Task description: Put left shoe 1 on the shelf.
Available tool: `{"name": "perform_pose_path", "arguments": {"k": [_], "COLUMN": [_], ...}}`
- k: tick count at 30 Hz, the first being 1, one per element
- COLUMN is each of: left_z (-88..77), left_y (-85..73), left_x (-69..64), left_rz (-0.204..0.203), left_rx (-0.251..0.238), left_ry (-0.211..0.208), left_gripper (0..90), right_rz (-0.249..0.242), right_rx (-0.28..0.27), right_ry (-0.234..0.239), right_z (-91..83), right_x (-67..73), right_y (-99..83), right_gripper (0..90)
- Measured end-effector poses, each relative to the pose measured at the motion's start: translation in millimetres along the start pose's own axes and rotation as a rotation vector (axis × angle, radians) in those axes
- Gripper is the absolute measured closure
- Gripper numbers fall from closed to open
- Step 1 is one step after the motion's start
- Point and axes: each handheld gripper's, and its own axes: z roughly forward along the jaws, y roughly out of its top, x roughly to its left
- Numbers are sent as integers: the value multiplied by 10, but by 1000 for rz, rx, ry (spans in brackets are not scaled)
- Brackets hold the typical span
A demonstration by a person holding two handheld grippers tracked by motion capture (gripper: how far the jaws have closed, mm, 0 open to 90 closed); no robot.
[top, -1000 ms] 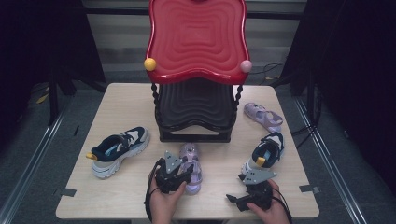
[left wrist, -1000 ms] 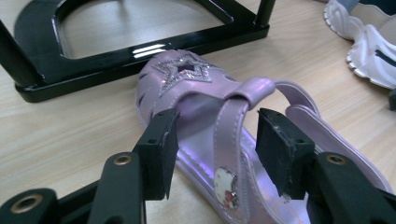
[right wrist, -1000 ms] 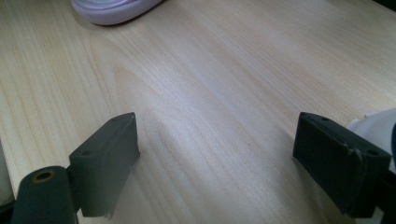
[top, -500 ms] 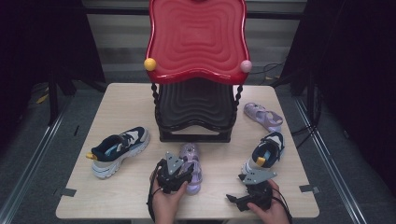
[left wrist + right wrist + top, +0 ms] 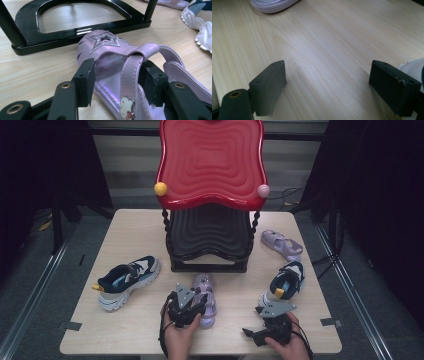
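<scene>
A purple sandal (image 5: pixel 205 290) with a glittery star (image 5: pixel 105 41) on its toe lies on the table in front of the black stand. My left gripper (image 5: pixel 199 304) straddles its middle from the heel side. In the left gripper view my left gripper (image 5: pixel 117 80) has a pad against each side of the sandal, at the strap, shut on it. My right gripper (image 5: pixel 267 316) rests near the front right edge, just before a navy and white sneaker (image 5: pixel 284 285). In its own view my right gripper (image 5: pixel 327 85) stands open over bare wood, nothing between the jaws.
A black stand (image 5: pixel 210 235) with a red wavy top (image 5: pixel 210 165) fills the table's middle back; its base frame (image 5: pixel 75 35) is just beyond the sandal. A second purple sandal (image 5: pixel 281 245) lies right of it. Another navy sneaker (image 5: pixel 127 280) sits at the left.
</scene>
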Motion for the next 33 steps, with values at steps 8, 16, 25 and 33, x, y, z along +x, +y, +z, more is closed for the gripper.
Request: {"name": "perform_pose_path", "arguments": {"k": [8, 16, 25, 33], "left_z": [15, 23, 24, 15], "left_y": [-19, -22, -50, -53], "left_x": [-13, -38, -38, -34], "left_rz": [0, -4, -19, -10], "left_rx": [-15, -26, -42, -42], "left_ry": [4, 12, 17, 17], "left_gripper": [505, 553, 622, 658], "right_rz": [0, 1, 1, 1], "right_rx": [0, -1, -2, -2], "right_ry": [0, 1, 2, 2], "right_z": [0, 1, 2, 1], "right_x": [0, 0, 1, 1], "right_y": [0, 0, 0, 0], "right_gripper": [135, 135, 135, 135]}}
